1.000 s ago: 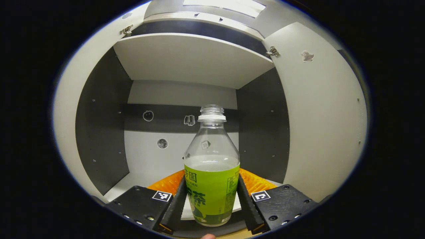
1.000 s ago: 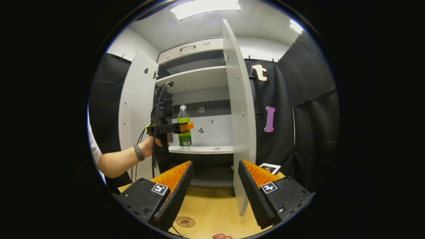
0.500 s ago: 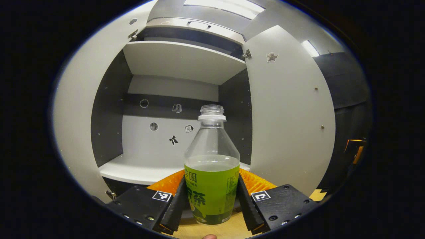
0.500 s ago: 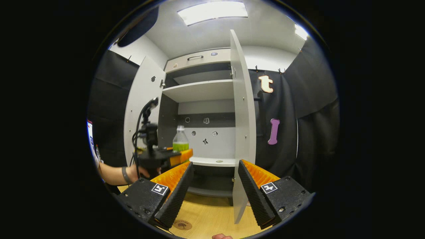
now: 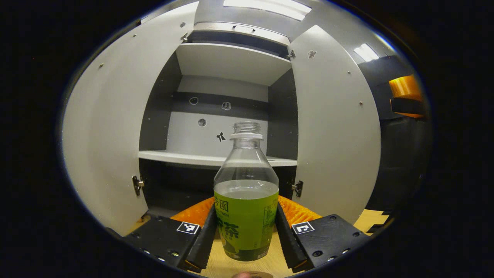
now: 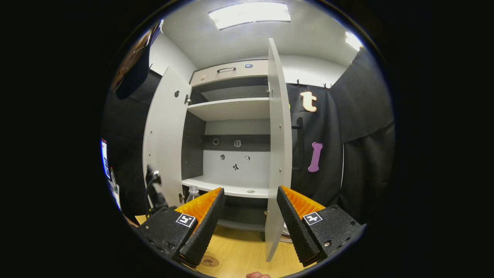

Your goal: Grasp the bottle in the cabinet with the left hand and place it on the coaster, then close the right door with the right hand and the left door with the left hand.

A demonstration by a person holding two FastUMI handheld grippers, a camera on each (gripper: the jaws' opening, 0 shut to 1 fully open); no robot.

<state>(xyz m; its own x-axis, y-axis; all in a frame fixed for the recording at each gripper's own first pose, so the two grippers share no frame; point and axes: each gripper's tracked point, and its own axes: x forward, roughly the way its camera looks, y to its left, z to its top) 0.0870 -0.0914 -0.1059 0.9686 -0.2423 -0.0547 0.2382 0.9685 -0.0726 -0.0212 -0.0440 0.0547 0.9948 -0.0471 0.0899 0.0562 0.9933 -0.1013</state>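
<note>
The left gripper [image 5: 246, 231] is clamped on the bottle [image 5: 246, 200], one finger pressed to each side of its labelled body; the bottle stands upright, uncapped and partly filled, outside the cabinet [image 5: 227, 61] and above the wooden counter [image 5: 270, 264]. The step in hand, by judgement, is transfer to the coaster [image 6: 208, 261], seen in the right gripper view as a small round disc on the counter in front of the cabinet. To do it well, keep the bottle vertical because the open neck can spill, lower it squarely over the disc, and release only once the base sits flat. The right gripper [image 6: 247, 216] is spread wide and holds nothing, facing the edge of the right door [image 6: 274, 154], which stands open. The left door [image 6: 164, 135] is also open. The cabinet shelf [image 5: 185, 157] is pale, with small stickers on the back panel. Black cloth lines the booth, and ceiling panels give even light.
</note>
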